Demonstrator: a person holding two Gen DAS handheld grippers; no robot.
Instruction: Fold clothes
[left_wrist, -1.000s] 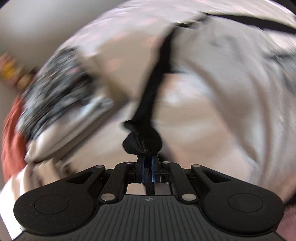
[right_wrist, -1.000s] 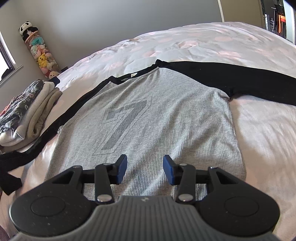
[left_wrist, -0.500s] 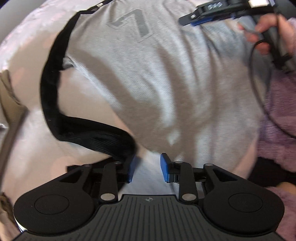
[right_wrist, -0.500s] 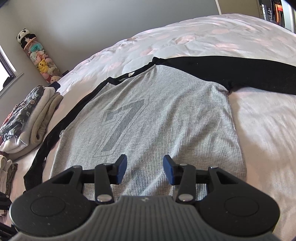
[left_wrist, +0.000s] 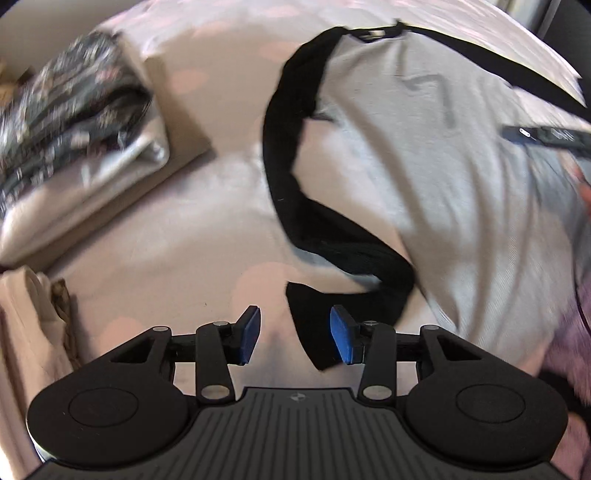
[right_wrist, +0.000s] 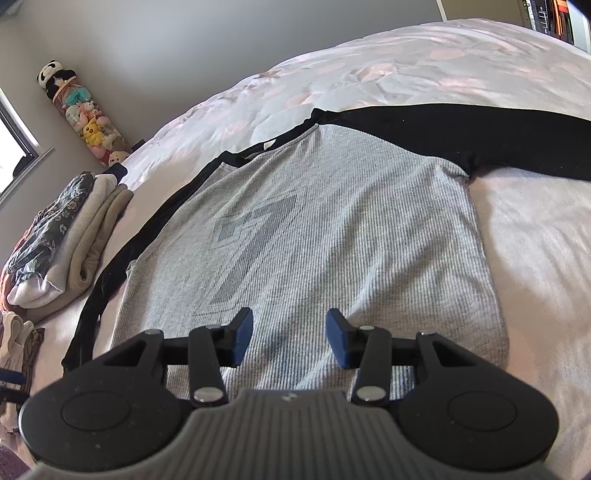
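Note:
A grey shirt (right_wrist: 332, 236) with black sleeves and a faded "7" print lies flat on the bed. Its left black sleeve (left_wrist: 295, 177) curves down along the shirt's side, and the cuff (left_wrist: 314, 325) rests on the bedding between my left gripper's fingers. My left gripper (left_wrist: 294, 334) is open and holds nothing. My right gripper (right_wrist: 289, 338) is open, hovering over the shirt's lower hem. The right black sleeve (right_wrist: 461, 136) stretches out to the right. In the left wrist view the shirt body (left_wrist: 443, 177) fills the right side.
A stack of folded clothes (right_wrist: 62, 243) sits at the bed's left side, also seen as the folded stack (left_wrist: 74, 140). More folded cloth (left_wrist: 26, 332) lies at the near left. A tube of plush toys (right_wrist: 85, 118) stands by the wall. The floral bedspread (right_wrist: 406, 66) stretches beyond the shirt.
My left gripper let go of the black sleeve cuff, opened, and swung left; the cuff now lies on the bed. My right gripper stayed open and drifted slightly over the hem.

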